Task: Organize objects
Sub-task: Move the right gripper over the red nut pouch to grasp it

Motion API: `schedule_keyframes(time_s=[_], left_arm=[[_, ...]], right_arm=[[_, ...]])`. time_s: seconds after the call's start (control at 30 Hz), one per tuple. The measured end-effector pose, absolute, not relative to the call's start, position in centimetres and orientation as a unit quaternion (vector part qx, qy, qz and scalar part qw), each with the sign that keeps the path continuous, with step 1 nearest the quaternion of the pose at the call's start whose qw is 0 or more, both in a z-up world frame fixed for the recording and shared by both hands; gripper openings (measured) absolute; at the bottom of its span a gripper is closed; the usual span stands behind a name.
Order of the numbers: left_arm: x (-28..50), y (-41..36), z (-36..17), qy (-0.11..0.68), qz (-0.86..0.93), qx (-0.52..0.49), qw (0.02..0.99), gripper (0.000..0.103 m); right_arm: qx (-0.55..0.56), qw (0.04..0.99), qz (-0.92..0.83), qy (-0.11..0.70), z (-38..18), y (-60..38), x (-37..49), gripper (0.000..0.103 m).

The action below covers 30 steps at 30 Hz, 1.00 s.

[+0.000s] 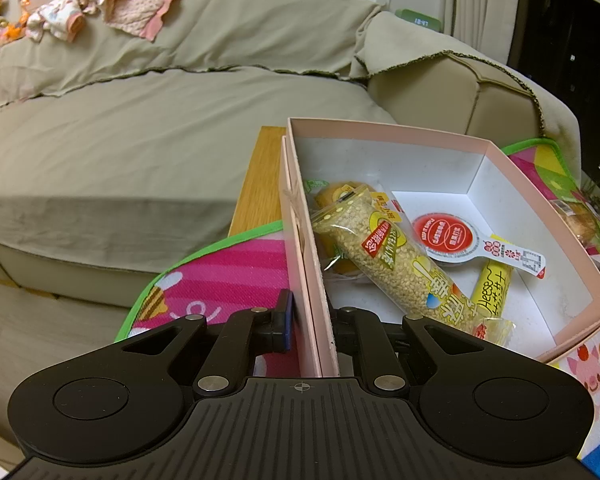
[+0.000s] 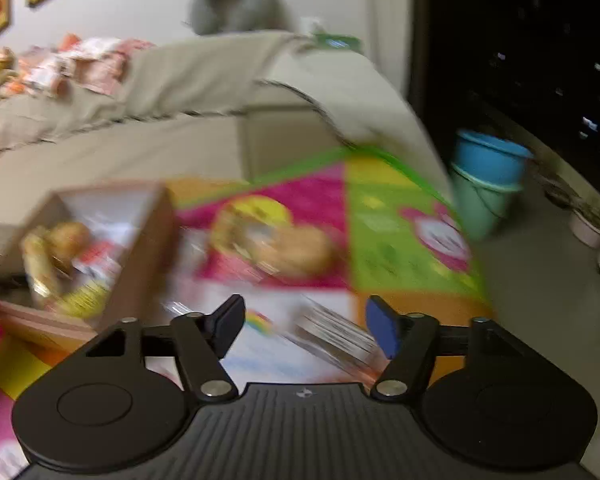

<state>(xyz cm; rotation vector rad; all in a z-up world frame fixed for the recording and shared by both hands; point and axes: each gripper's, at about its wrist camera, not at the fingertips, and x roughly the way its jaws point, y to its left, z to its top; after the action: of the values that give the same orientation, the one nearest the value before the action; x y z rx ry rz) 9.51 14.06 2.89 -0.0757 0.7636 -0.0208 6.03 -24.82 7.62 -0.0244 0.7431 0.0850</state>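
Note:
A pink cardboard box (image 1: 516,168) sits on a colourful play mat (image 1: 228,276). My left gripper (image 1: 314,328) is shut on the box's near left wall. Inside lie a sesame snack bar (image 1: 388,256), a red-lidded cup (image 1: 444,234), a yellow cheese stick (image 1: 494,284) and a bun (image 1: 332,196). In the blurred right wrist view, my right gripper (image 2: 304,326) is open and empty above the mat (image 2: 400,232). A wrapped bun (image 2: 296,250) lies on the mat ahead of it, and a clear wrapped packet (image 2: 336,336) lies between its fingers. The box (image 2: 140,240) is at the left.
A beige sofa (image 1: 140,128) stands behind the mat, with clothes (image 1: 100,4) on its back. A wooden table edge (image 1: 260,172) shows beside the box. Stacked blue and green buckets (image 2: 488,180) and bowls (image 2: 592,228) stand on the floor at the right.

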Motion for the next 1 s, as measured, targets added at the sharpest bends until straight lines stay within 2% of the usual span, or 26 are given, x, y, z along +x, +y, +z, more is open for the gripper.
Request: schedule_keyframes(time_s=[0.13,0.23,0.5,0.9,1.0], left_arm=[[9.5,14.1,2.9,0.373,-0.01,-0.035,0.927,0.014],[9.4,14.1,2.9,0.375,-0.01,-0.034,0.927,0.014],[9.3,14.1,2.9,0.374,-0.01,-0.034,0.927,0.013],[9.4,14.1,2.9,0.374,-0.01,-0.034,0.927,0.014],[9.4,14.1,2.9,0.375,-0.01,-0.034,0.927,0.014]], right_arm=[[0.0,0.918,0.031,0.395,4.9,-26.4,4.9,0.078],[0.015,0.914,0.032,0.403,3.7,-26.2,4.8,0.085],[-0.003,0.908,0.074,0.412,2.4,-23.8,4.2,0.088],[-0.049,0.903,0.184,0.385,3.6,-18.7,2.0,0.088],[-0.086,0.908,0.18,0.369,4.0,-18.2,2.4,0.093]])
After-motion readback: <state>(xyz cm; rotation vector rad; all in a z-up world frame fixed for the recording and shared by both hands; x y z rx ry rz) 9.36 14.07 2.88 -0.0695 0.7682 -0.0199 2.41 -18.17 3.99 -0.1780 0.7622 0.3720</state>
